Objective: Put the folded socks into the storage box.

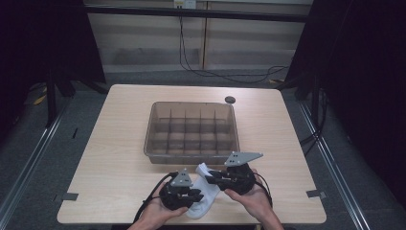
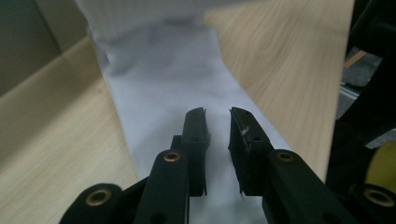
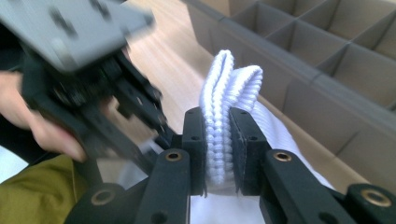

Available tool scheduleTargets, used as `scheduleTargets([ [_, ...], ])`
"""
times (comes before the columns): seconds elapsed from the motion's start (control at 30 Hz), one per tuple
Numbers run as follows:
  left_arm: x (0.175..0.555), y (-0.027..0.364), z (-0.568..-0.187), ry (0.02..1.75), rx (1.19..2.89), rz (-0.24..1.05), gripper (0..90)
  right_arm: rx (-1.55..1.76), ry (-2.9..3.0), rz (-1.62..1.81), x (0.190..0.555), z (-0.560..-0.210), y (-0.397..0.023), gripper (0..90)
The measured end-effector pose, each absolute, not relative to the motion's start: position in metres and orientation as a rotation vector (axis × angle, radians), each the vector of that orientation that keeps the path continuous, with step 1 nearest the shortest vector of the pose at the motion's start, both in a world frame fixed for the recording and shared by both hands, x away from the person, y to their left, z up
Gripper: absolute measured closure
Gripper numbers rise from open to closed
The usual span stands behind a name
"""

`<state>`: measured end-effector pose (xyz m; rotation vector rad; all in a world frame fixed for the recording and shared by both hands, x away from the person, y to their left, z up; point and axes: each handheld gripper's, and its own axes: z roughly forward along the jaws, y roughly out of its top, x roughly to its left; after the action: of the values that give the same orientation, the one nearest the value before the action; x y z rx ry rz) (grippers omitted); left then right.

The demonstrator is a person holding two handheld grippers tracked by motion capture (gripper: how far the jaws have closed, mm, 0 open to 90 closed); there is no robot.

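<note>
Wooden table (image 1: 119, 143) carries a divided bin (image 1: 191, 132) just beyond the sock (image 1: 203, 199); right tool (image 1: 210, 178) clamped on it, left tool (image 1: 197, 195) slightly apart.

A light wooden table with a pale grain top (image 1: 115, 143) carries everything here. On it, toward the middle, rests a translucent grey-brown plastic organiser box divided into small square compartments (image 1: 191, 132), and beyond the box's far right corner lies a small dark round disc (image 1: 230, 99). A white ribbed fabric sock (image 1: 203, 199) lies near the table's front edge, just in front of the box.
</note>
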<state>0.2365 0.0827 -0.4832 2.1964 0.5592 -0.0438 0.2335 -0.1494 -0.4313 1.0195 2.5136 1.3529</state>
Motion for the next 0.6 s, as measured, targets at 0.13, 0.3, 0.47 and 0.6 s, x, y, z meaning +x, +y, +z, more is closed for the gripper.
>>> scheduleTargets([
  [0.13, 0.231, 0.103, -0.469, 0.53, 2.191, -0.048, 80.7, 1.006, 2.537, 1.334, 0.233, -0.437, -0.144, 77.7],
  [0.3, 0.223, 0.112, -0.479, 0.487, 2.224, -0.097, 84.4, 1.008, 2.551, 1.324, 0.234, -0.44, -0.14, 77.7],
  [0.47, 0.227, 0.105, -0.498, 0.506, 2.252, -0.111, 83.0, 0.992, 2.549, 1.337, 0.233, -0.439, -0.139, 77.7],
  [0.6, 0.224, 0.101, -0.5, 0.514, 2.241, -0.045, 84.1, 0.955, 2.567, 1.347, 0.227, -0.437, -0.134, 77.7],
])
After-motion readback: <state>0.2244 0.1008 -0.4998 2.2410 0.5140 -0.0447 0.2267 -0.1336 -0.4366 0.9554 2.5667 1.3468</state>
